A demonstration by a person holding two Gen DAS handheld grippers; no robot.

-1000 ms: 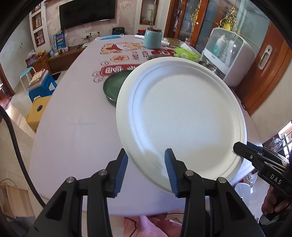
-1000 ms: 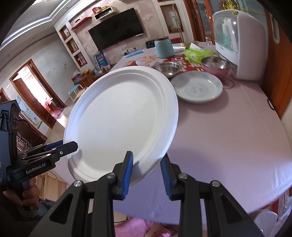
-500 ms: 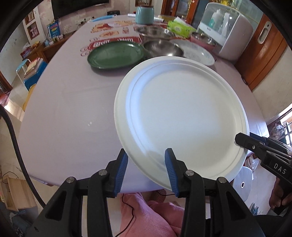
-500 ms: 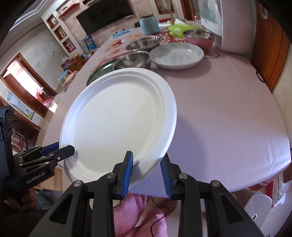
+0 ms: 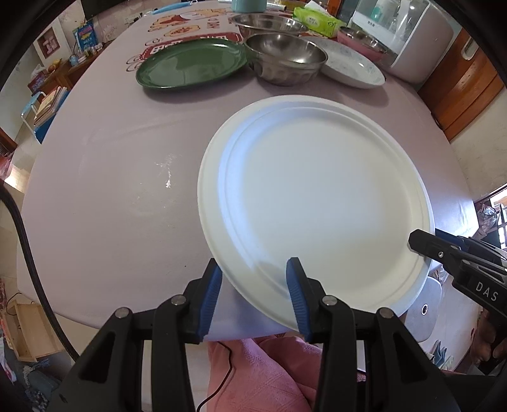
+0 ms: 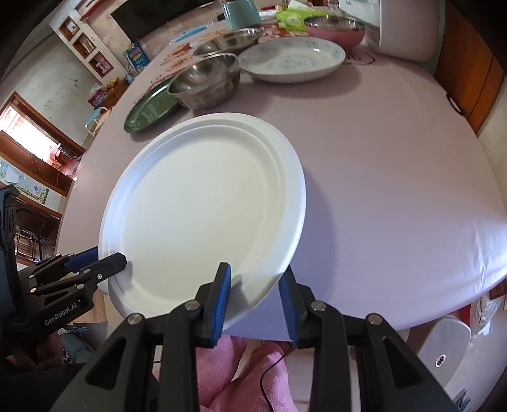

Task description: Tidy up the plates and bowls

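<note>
Fingers of both grippers clamp the near rim of one white plate (image 5: pixel 317 206), held over the near edge of the table (image 5: pixel 111 196).

Left gripper (image 5: pixel 253 294): one blue pad above the rim, one below, closed on it at a narrow gap. Right gripper (image 6: pixel 255 298): the same hold further along the rim. Surface: pale lilac cloth, a printed red runner at the far end. Beyond the fingers stand a green plate (image 5: pixel 190 65), a steel bowl (image 5: pixel 286 58) and a patterned dish (image 5: pixel 351 68); further off a second steel bowl (image 5: pixel 267 23) and a pink bowl (image 5: pixel 364 39). Room: shelving and wooden doors. The white plate faces up, near level, extending away from the fingers. Both grippers point steeply downward; pink cloth (image 5: pixel 269 377) shows below them.
</note>
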